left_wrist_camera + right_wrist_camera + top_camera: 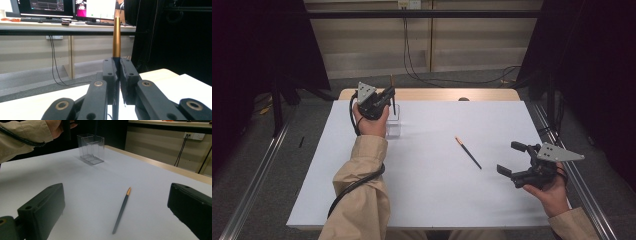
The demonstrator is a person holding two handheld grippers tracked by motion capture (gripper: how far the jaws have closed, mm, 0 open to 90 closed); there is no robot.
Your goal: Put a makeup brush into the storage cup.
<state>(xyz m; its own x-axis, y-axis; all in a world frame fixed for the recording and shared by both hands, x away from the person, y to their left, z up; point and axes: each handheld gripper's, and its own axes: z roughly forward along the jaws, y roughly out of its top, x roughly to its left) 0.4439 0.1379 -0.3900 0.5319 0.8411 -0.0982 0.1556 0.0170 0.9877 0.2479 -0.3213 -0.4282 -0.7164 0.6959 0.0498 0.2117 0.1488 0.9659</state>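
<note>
Two pens are in play. One pen (116, 37), upright, is clamped in the left gripper (384, 97) above the clear holder (91, 148) at eleven o'clock. Second pen (468, 152) lies mid-surface, probably next; the right gripper (517, 160), jaws apart, waits at four o'clock.

left gripper (388, 95) jaws closed, right gripper (512, 159) apparently open

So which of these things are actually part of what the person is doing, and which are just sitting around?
Part of the job, as far as I can judge:
- pen held upright in the shut left gripper
- clear box below it
- second pen lying on the table
- open right gripper

Just around:
- monitors on the far desk
- wall cables
</note>
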